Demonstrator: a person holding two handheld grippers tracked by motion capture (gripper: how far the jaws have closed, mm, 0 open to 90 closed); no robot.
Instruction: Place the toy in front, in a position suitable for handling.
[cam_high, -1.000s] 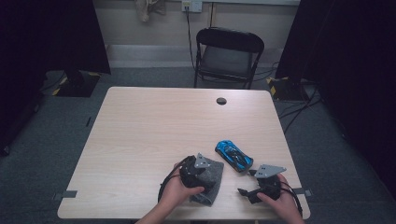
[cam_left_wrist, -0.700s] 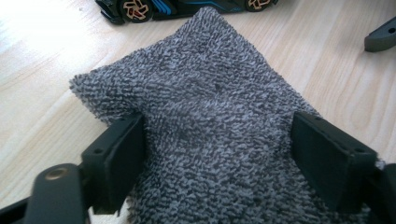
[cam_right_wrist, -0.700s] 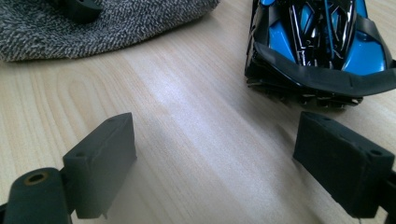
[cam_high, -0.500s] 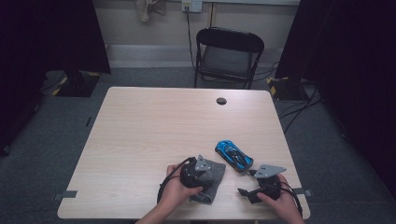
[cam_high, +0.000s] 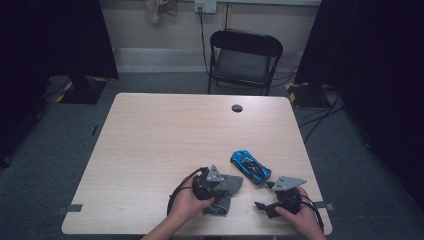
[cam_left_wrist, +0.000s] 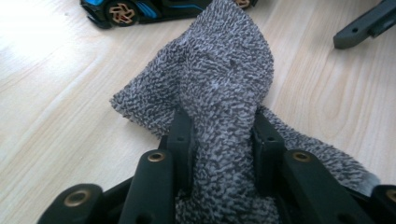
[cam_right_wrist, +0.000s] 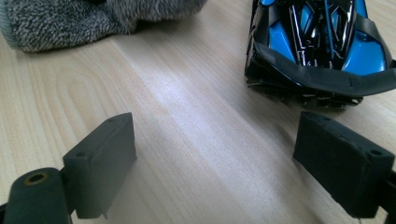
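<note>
A grey fuzzy cloth (cam_left_wrist: 219, 70) lies bunched near the table's front edge (cam_high: 231, 184). My left gripper (cam_left_wrist: 219, 126) has just been closing, and its pads now pinch a raised fold of the cloth. From above, the left gripper (cam_high: 220, 184) sits on top of the cloth. A blue and black toy car (cam_high: 251, 166) stands just right of the cloth. My right gripper (cam_right_wrist: 219, 154) is open on bare wood, with the car's rear (cam_right_wrist: 322, 37) just beyond its jaws. In the high view the right gripper (cam_high: 264, 196) rests near the front right corner.
The light wooden table (cam_high: 165, 135) has a round black grommet (cam_high: 237, 108) near its far edge. A black folding chair (cam_high: 242, 60) stands behind the table. One jaw of the right gripper (cam_left_wrist: 369, 23) shows at the upper right of the left gripper view.
The cloth looks slightly more gathered under the left gripper. Both hands and the car keep their places.
</note>
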